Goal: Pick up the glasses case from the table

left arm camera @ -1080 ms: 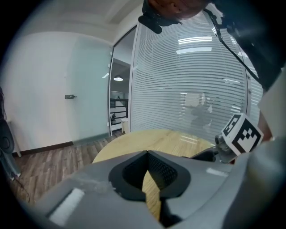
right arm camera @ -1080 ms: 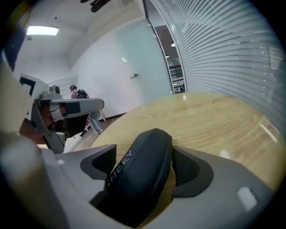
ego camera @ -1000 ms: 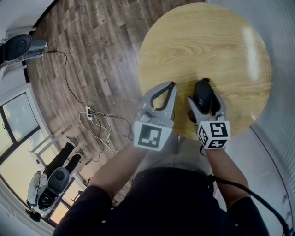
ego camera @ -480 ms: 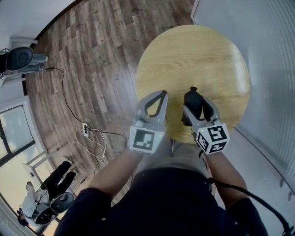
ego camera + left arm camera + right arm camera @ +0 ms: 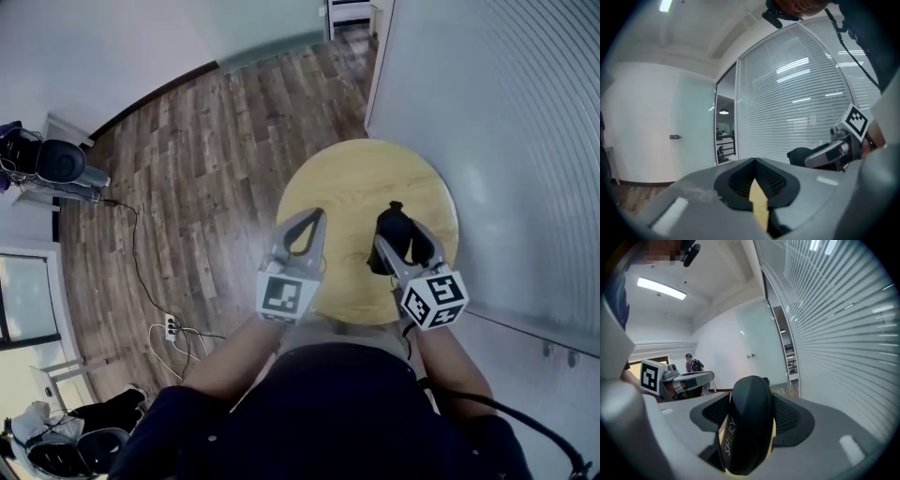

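Note:
The black glasses case hangs in the air above the round wooden table, off its surface. My right gripper has the case between its jaws, which are still closing, and both pads press on its sides. In the right gripper view the case fills the gap of the right gripper, end on, with white lettering along it. My left gripper is shut and holds nothing, level beside the right one. In the left gripper view the left gripper shows its tips meeting.
The table stands close to a wall of white blinds on the right. Wood floor lies to the left, with cables and a power strip. A dark chair stands far left. A person stands far off.
Both grippers have risen well above the table, and the case left the tabletop with the right one. The table now looks smaller and farther below.

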`<action>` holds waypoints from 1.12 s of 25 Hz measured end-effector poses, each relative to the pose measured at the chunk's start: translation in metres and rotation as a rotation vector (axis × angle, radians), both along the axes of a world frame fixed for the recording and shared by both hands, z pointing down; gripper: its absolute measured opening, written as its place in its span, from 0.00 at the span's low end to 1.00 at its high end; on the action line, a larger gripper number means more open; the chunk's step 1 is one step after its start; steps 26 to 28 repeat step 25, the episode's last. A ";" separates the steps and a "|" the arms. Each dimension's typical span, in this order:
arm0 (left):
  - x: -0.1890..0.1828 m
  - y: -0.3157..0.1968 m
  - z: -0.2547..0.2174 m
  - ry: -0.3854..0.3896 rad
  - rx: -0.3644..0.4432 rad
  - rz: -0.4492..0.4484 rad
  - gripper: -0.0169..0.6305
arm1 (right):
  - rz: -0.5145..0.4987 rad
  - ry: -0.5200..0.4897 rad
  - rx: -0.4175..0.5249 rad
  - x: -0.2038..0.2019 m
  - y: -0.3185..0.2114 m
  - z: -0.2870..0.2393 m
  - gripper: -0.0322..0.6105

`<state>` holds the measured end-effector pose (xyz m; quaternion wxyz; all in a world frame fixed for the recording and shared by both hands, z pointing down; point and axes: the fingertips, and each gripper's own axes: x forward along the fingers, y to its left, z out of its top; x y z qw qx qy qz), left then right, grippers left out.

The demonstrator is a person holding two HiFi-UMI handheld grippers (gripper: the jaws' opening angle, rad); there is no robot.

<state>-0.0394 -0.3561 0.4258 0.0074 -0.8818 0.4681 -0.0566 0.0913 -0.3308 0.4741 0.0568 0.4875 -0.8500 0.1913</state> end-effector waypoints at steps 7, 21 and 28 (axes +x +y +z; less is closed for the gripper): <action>-0.001 -0.010 -0.066 -0.059 0.061 0.041 0.03 | 0.066 -0.002 0.132 0.028 -0.006 -0.089 0.50; 0.037 -0.012 -0.125 -0.052 0.154 0.101 0.03 | 0.175 -0.023 0.254 0.089 0.011 -0.148 0.49; 0.044 -0.020 -0.132 -0.061 0.162 0.100 0.03 | 0.191 -0.020 0.259 0.104 0.003 -0.155 0.49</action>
